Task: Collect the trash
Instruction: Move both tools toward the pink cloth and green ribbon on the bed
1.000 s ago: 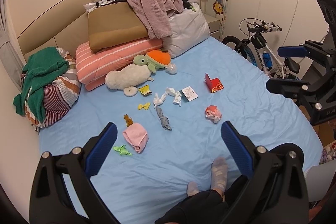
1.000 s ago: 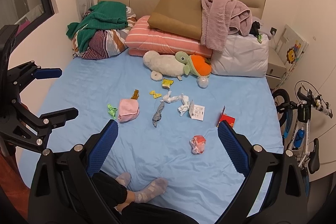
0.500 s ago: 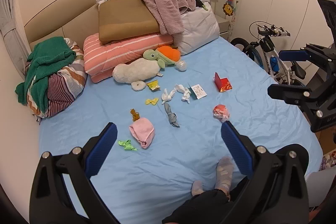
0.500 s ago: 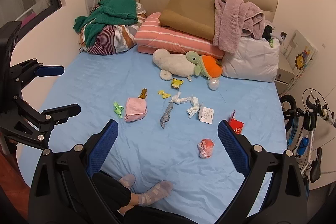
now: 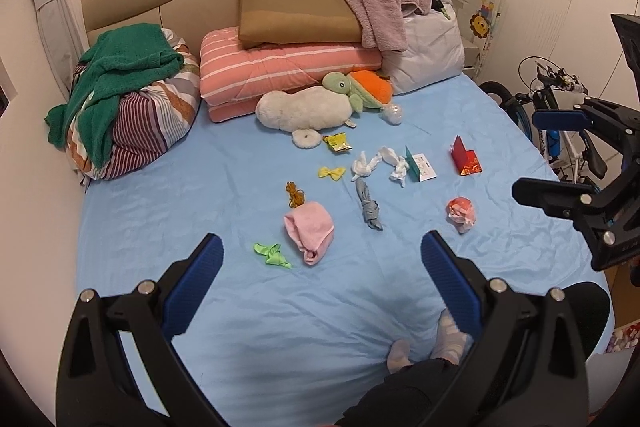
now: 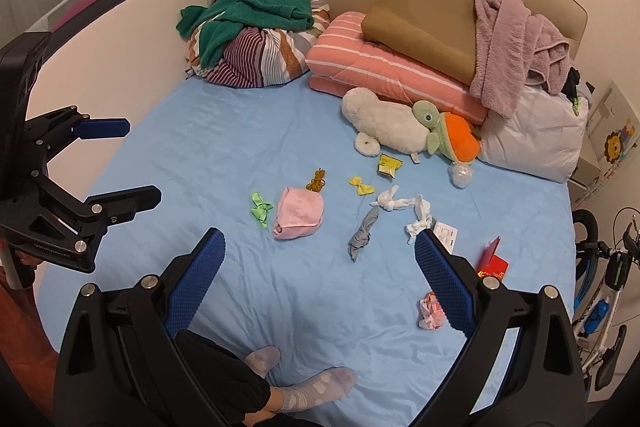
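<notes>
You have not started picking yet: both tools are held high over the foot of the bed [image 5: 168, 211], looking down its length. Your left gripper [image 5: 320, 259] has its jaws spread wide with nothing between them, and your right gripper [image 6: 318, 251] is spread the same way and empty.

The trash lies scattered across the middle of the blue sheet. Nearest your right side is a crumpled red-and-white wrapper [image 5: 461, 214], lying alone, with a red packet [image 5: 465, 158] further up beside a white card [image 5: 421, 167]. In the centre you have two knotted white tissues [image 5: 365, 165], a twisted grey scrap [image 5: 369, 207], a yellow bow-shaped wrapper [image 5: 332, 173] and a yellow snack packet [image 5: 337, 143] just by the white plush seal [image 5: 304, 111]. On your left are a green ribbon scrap [image 5: 272, 254], a brown twist [image 5: 295, 194] and a pink cloth bundle [image 5: 309, 230]; whether that pink piece is trash or clothing is hard to tell from here.

No bin or bag for the trash shows in either view, so settle where pieces will go. Next, I'd say, pick one target, likely the crumpled wrapper for the right tool, lower over it with jaws wide, and pinch without catching the sheet. Mind your socked feet [image 6: 304, 387] on the near edge.
</notes>
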The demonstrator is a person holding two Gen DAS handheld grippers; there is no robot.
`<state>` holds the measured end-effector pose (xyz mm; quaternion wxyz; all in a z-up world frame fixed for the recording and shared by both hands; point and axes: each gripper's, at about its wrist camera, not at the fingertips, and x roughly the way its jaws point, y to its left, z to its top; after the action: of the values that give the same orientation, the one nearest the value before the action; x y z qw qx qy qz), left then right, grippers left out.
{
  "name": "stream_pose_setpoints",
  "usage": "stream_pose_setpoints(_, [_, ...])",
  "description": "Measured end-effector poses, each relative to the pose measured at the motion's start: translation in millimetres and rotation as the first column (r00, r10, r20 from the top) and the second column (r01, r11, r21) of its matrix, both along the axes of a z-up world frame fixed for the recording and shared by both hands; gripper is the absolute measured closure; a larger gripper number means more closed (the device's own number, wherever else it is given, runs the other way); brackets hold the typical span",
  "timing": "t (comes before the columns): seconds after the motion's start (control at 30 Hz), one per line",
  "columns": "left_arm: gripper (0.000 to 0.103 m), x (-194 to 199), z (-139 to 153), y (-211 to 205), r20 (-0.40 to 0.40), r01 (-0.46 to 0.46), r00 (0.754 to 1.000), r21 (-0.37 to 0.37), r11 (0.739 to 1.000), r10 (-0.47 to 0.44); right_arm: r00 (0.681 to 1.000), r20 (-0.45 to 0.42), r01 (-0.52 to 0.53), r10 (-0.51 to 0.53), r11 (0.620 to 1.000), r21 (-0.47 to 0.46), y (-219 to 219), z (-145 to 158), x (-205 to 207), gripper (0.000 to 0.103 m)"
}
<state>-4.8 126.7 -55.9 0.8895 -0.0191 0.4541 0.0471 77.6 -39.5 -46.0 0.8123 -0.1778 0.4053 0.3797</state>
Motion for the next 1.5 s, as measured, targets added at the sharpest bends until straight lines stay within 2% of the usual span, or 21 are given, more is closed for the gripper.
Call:
stream_pose_setpoints(0.57, [0.004,0.3,-21.4,53.6,-0.026,-0.066,0.997,-0.019,0.998,0.066,0.998,-0.027,-0.061,0.061,0.998,-0.006,60.5,-19.0,9.4,0.011])
stream_pose_setpoints(1.13, [0.004,13.9,-30.6,60.3,-0.041,-0.056,0.998,-0.021,0.998,0.055,0.999,-0.043,-0.034,0.033,0.999,-0.019,63.7,-26.8,24.9,0.011])
stream_pose_setpoints(1.23, [0.004,18.2,-37.2,60.5,-0.046,-0.057,0.997,-0.014,0.998,0.057,0.998,-0.046,-0.036,0.035,0.999,-0.021,65.9,-31.5,27.6,0.011])
stream_pose_setpoints(1.33, [0.004,20.4,-44.4,60.4,-0.036,-0.07,0.997,0.022,0.997,0.071,0.998,-0.053,-0.041,0.039,0.999,-0.024,70.1,-38.6,29.9,0.011])
stream_pose_setpoints(1.5, [0.004,26.1,-63.3,66.3,-0.047,-0.086,0.995,0.027,0.996,0.087,0.997,-0.053,-0.056,0.055,0.998,-0.027,78.1,-57.0,33.6,0.011])
